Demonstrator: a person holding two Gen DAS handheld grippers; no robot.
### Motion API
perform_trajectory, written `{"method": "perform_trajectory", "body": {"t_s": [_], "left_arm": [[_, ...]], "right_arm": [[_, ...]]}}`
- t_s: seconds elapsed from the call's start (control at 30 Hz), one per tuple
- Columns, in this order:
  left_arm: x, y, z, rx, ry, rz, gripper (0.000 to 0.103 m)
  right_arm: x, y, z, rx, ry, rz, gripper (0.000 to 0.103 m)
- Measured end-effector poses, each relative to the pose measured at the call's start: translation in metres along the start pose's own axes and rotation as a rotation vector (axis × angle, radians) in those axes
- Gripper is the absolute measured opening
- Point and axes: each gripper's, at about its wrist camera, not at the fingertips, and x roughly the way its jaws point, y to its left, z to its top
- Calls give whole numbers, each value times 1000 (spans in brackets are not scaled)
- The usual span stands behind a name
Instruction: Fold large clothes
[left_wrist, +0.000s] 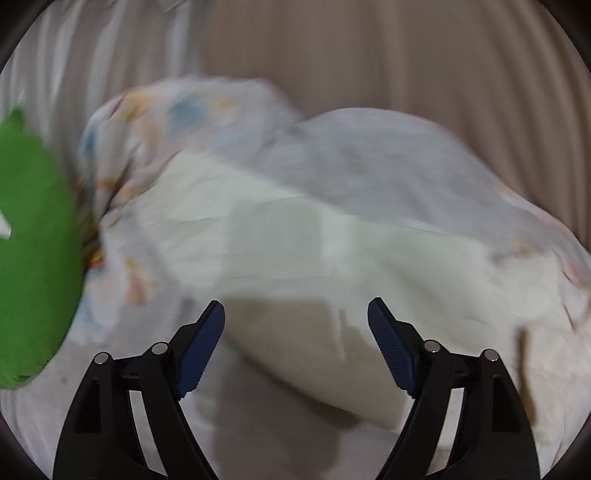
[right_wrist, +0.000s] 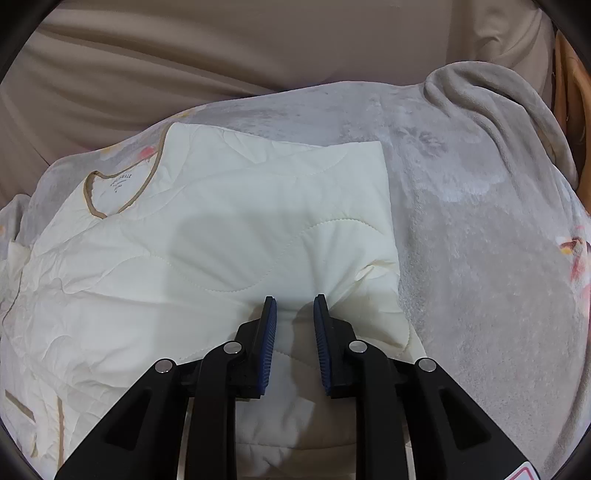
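A cream quilted jacket (right_wrist: 207, 236) with tan trim at the collar lies on a grey fleece blanket (right_wrist: 480, 206); its sleeve is folded across the body. My right gripper (right_wrist: 294, 301) is partly closed with a fold of the cream fabric bunched between its blue pads (right_wrist: 269, 332). In the blurred left wrist view the same jacket (left_wrist: 295, 236) lies ahead. My left gripper (left_wrist: 296, 308) is wide open and empty just above the jacket's near edge.
A green object (left_wrist: 33, 240) fills the left edge of the left wrist view. A patterned quilt (left_wrist: 166, 122) is heaped behind the jacket. Beige curtain (right_wrist: 184, 55) hangs behind. A wooden chair frame (right_wrist: 570, 110) stands at the far right.
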Motion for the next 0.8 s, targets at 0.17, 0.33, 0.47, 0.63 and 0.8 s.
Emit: {"method": "perform_trajectory", "body": {"t_s": [0.17,0.33,0.47,0.63,0.8], "left_arm": [[55,88,25,-256,58,56,61],[67,90,42,-297,79,-26,9],[3,26,63,-132,-89,-80,5],[-121,-114,49,151,-286,-332,4],[-187,-268,-42,480,-264,-580,8]], "right_arm": [[0,0,0,-6,0,-6,18],[0,0,0,-7,0,-8,18],[0,0,0,-10,-1,-11,19],[-1,2,1,-9,-4,-12,19],[-11,-2,3,37,-34,45,29]]}}
